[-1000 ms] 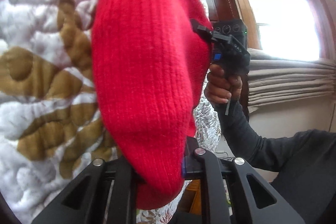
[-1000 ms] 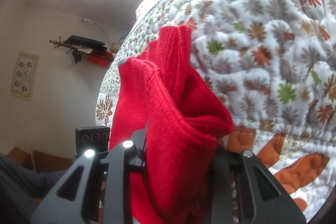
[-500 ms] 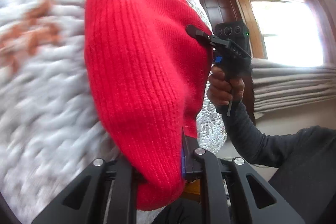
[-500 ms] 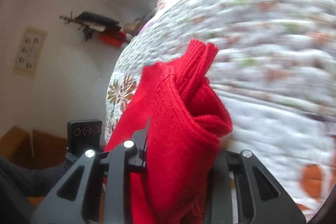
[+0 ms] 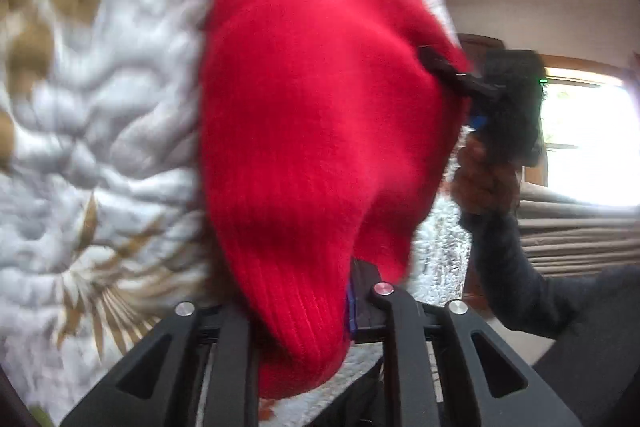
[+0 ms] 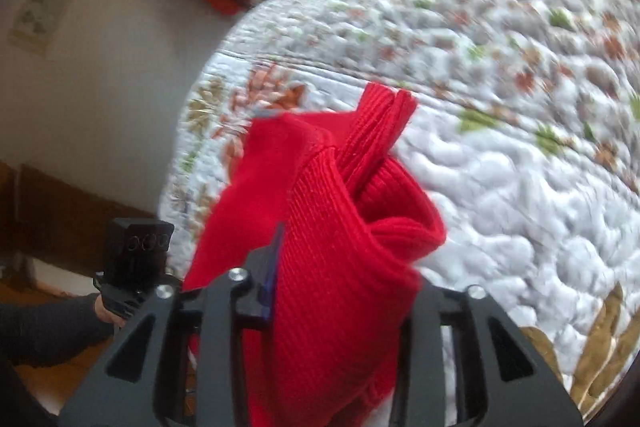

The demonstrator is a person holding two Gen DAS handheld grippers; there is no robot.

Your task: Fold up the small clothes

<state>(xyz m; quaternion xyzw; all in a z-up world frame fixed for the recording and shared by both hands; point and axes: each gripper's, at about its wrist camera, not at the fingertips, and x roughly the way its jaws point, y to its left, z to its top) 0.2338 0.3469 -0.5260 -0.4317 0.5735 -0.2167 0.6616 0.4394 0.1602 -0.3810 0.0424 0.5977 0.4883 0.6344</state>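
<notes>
Both hand-held grippers, left and right, are clamped on a red knit garment held up above the quilt. To fold well, keep the edges level and taut, then lower it flat onto the quilt.

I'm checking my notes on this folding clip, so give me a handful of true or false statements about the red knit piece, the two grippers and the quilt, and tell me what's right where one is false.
1. The left gripper is clamped on the red knit garment. True.
2. The right gripper is open and holds nothing. False: it is shut on the same red garment, which bunches up between its fingers.
3. The garment lies flat and spread out on the quilt. False: it is held between both grippers, folded and bunched.
4. The quilt is white with a leaf and flower print. True.
5. The garment is blue. False: it is red.
</notes>
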